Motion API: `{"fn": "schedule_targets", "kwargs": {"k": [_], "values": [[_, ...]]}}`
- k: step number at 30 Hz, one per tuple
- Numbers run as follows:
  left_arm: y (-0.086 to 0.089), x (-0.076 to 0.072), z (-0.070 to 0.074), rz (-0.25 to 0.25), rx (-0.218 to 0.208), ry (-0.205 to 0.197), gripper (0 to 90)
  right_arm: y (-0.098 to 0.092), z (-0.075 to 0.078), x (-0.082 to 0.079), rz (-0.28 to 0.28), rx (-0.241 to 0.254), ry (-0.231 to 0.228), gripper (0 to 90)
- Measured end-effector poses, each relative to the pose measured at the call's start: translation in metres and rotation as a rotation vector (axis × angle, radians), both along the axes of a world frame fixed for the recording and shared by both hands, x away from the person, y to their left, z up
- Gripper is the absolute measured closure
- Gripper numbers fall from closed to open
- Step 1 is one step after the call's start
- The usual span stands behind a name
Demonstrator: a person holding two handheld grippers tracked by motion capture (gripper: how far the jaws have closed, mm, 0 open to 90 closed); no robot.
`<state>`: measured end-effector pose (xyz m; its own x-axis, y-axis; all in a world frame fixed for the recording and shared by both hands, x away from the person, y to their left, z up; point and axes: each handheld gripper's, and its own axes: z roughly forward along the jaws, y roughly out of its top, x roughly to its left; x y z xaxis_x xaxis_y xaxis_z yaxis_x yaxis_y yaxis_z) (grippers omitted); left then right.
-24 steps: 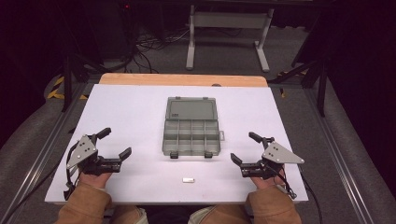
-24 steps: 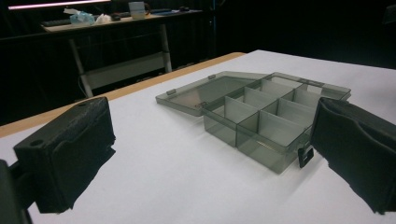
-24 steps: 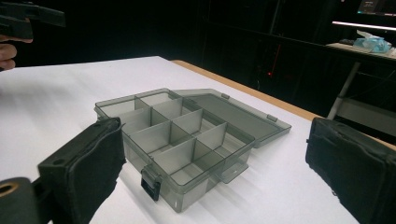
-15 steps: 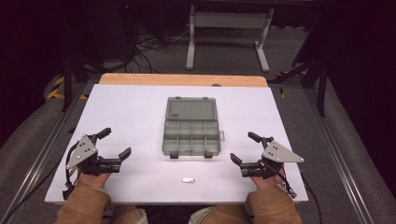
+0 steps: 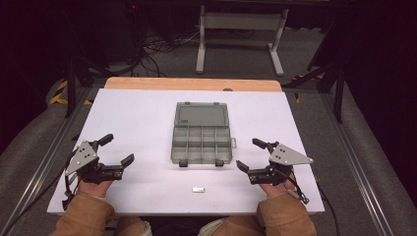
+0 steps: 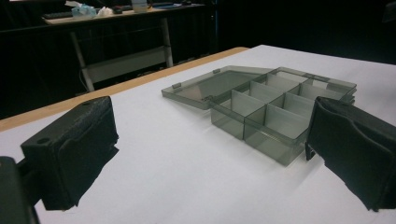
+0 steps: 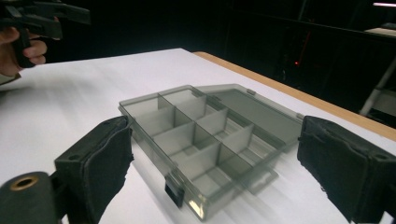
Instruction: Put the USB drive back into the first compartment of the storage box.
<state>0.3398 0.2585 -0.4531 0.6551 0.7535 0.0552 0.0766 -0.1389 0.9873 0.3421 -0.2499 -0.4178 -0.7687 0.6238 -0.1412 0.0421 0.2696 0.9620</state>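
Both grippers, left gripper [image 5: 117, 150] and right gripper [image 5: 248, 155], are held wide open, empty, flanking the open compartment box [image 5: 202, 133]; nothing is begun; the small white piece [image 5: 198, 189] likely needs picking next.

- The white table [image 5: 147, 123] is evenly and brightly lit from above; the room around it falls away into near black
- In the high view the left gripper [image 5: 117, 151] and right gripper [image 5: 250, 154] throw only faint, short shadows onto the table beneath them
- The high view is soft and grainy, with fine detail smeared
- In the left gripper view the jaws are dark and slightly out of focus, while the compartment box [image 6: 275, 112] ahead of them is sharper
- In the right gripper view the box edge nearest the jaws is streaked with blur, and the white surface to the right of it glares
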Motion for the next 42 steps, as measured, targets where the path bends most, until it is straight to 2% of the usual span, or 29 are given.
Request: {"fn": "schedule_targets", "kwargs": {"k": [5,6,11,15,20,25,33,38,42], "values": [[0.001,0.0,0.0,0.002,-0.006,-0.005,2.6,0.016,0.006,0.008,0.041,-0.012,0.016,10.5],[0.002,0.0,0.0,0.004,-0.008,-0.004,2.6,0.026,0.011,0.011,0.071,-0.024,0.011,10.5],[0.0,-0.001,0.0,0.003,0.003,-0.007,2.6,0.042,0.018,0.015,0.118,-0.034,0.007,10.5],[-0.001,-0.001,0.0,-0.003,0.014,-0.004,2.6,0.052,0.02,0.018,0.145,-0.05,0.014,10.4],[-0.001,-0.001,0.0,-0.005,0.007,-0.006,2.6,0.063,0.023,0.021,0.176,-0.047,0.016,9.6],[0.0,-0.001,0.0,-0.005,0.005,-0.01,2.5,0.079,0.023,0.023,0.221,-0.072,0.015,9.0],[0.0,-0.001,0.0,-0.006,0.006,-0.008,2.6,0.098,0.022,0.025,0.277,-0.077,0.025,9.0],[0.001,0.0,-0.001,-0.009,0.006,-0.009,2.6,0.103,0.02,0.026,0.305,-0.098,0.046,11.0],[0.001,-0.001,-0.001,-0.008,0.001,-0.011,2.6,0.106,0.023,0.024,0.34,-0.166,0.086,14.9]]}}
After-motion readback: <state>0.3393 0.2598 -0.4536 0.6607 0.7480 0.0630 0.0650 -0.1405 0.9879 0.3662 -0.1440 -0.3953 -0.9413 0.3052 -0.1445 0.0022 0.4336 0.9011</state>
